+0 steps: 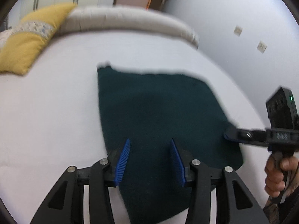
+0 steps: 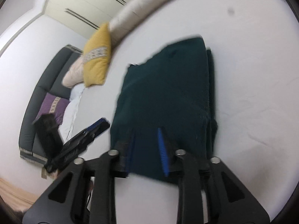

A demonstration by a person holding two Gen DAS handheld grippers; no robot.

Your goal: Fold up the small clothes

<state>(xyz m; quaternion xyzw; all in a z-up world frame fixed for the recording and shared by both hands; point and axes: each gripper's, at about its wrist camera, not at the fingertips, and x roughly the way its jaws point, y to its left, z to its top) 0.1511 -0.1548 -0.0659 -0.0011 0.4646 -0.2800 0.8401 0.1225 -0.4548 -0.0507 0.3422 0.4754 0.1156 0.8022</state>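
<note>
Lying folded on the white bed sheet [image 1: 56,112], the dark green garment [image 1: 158,108] sits under both tools. The left hand-held gripper [image 1: 150,160] hovers open and empty; the right hand-held gripper [image 2: 147,151] is parted at the near edge, gripping nothing. Snagging a layer could undo the fold.

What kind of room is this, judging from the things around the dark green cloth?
Most likely a bedroom: the dark green cloth lies on a white bed sheet, with a yellow pillow beside a long cream bolster and pale wardrobe doors behind.
</note>
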